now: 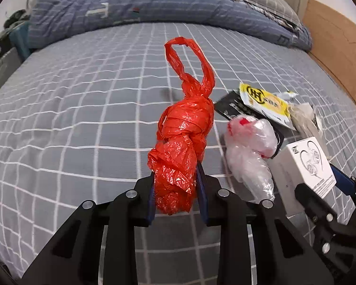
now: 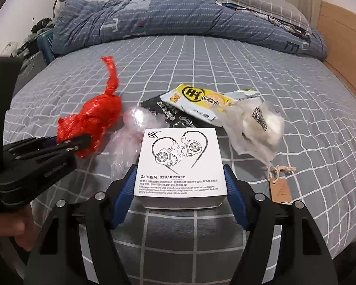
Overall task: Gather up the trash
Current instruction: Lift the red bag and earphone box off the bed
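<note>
Box writing: the white box [image 2: 180,163] is showing an earphone drawing, a "KZ"-style logo and "Gale", with small English lines too fine to read fully.
Yellow packet [image 2: 201,99]: it is bearing a black round "HH"-like mark; the other print is blurred.
Black wrapper [image 2: 163,111]: lying partly hidden under the packet and box.
Left gripper [image 1: 175,190]: its fingers are pinching the knotted red bag [image 1: 182,137], which is sitting above the checked bedsheet [image 1: 83,118].
Right gripper [image 2: 180,190]: its blue pads are pressing both sides of the white box.
Clear bag [image 1: 249,147]: lying crumpled between red bag and box.
Brown tag [image 2: 280,190]: its mark is unclear.
</note>
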